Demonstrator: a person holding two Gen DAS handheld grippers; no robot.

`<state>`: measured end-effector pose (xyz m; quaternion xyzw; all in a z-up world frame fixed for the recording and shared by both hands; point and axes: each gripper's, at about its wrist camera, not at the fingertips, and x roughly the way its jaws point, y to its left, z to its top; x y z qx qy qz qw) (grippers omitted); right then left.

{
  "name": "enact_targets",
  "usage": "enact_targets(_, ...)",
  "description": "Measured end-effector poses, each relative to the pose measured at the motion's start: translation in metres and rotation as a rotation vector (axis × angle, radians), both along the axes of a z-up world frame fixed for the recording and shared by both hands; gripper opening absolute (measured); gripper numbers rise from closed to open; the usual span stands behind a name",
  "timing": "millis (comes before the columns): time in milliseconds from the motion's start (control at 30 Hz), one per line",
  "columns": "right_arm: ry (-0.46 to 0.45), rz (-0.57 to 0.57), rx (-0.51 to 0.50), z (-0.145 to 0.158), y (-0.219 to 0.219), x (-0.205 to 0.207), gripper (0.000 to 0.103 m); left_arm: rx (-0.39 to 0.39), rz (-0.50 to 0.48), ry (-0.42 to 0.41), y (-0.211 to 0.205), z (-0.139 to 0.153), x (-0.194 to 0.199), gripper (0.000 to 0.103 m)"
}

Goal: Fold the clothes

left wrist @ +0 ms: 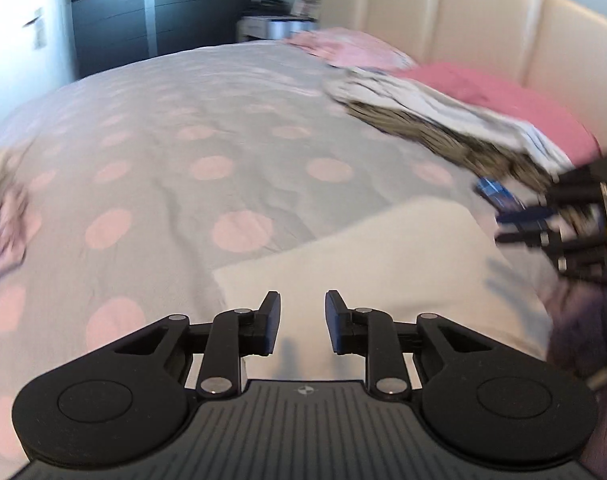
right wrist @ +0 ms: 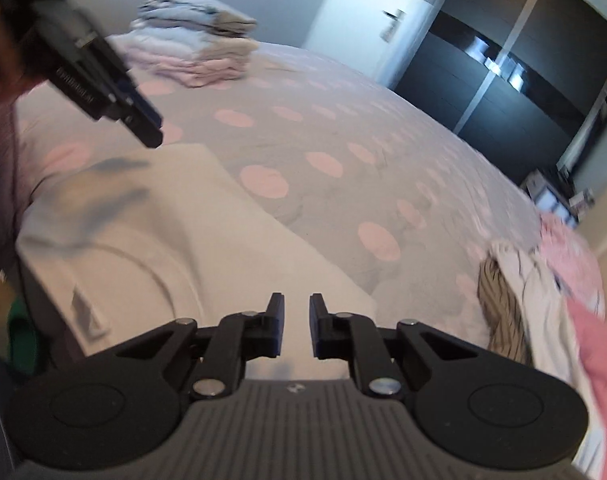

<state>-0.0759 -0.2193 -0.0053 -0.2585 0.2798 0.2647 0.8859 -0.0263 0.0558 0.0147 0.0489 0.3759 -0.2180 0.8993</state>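
Item: cream garment [left wrist: 383,256], folded flat at the near edge of the bed [left wrist: 183,128].
Left claw [left wrist: 302,322]: released, nothing between its jaws, hovering over the garment.
Right claw [right wrist: 296,326]: released, likewise empty.
Folded stack [right wrist: 199,48]: far corner.
Unfolded heap [left wrist: 455,120]: by the headboard [left wrist: 483,20], contents blurred, perhaps three pieces.
Handling: likely grip both near corners evenly, lift level.
Room: the bed's middle lies open.
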Motion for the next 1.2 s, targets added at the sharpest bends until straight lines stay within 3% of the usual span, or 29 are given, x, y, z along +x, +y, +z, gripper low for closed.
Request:
enact_targets(133,0.042,-0.134,0.077,-0.008,-0.006,0.023,0.015,-0.049,0.111,-0.001,0.004,-0.011,0.007,0.018)
enact_targets(300,0.094,-0.252,0.183,-0.019,-0.02,0.049,0.015,-0.018,0.117,0.023,0.008,-0.024,0.013,0.015)
enact_targets(533,0.213,-0.332,0.26,-0.045,-0.032,0.079,0.014,-0.011,0.121,0.064,0.012,-0.049,0.03,0.013)
enact_targets(600,0.26,-0.351,0.282,-0.054,-0.035,0.087,0.013,-0.005,0.124,0.097,0.01,-0.061,0.039,0.007)
enact_targets(733,0.304,-0.371,0.317,-0.062,-0.039,0.095,0.013,-0.06,0.153,0.145,0.022,-0.07,0.049,0.001)
enact_targets(867,0.273,-0.37,0.315,-0.052,-0.037,0.09,0.013,-0.068,0.158,0.122,0.023,-0.063,0.042,0.001)
enact_targets(1033,0.137,-0.388,0.367,-0.026,-0.045,0.079,0.015,-0.047,0.134,-0.021,0.018,-0.037,0.028,0.001)
enact_targets(1200,0.175,-0.419,0.402,-0.031,-0.046,0.098,0.015,-0.047,0.137,-0.029,0.011,-0.038,0.046,0.001)
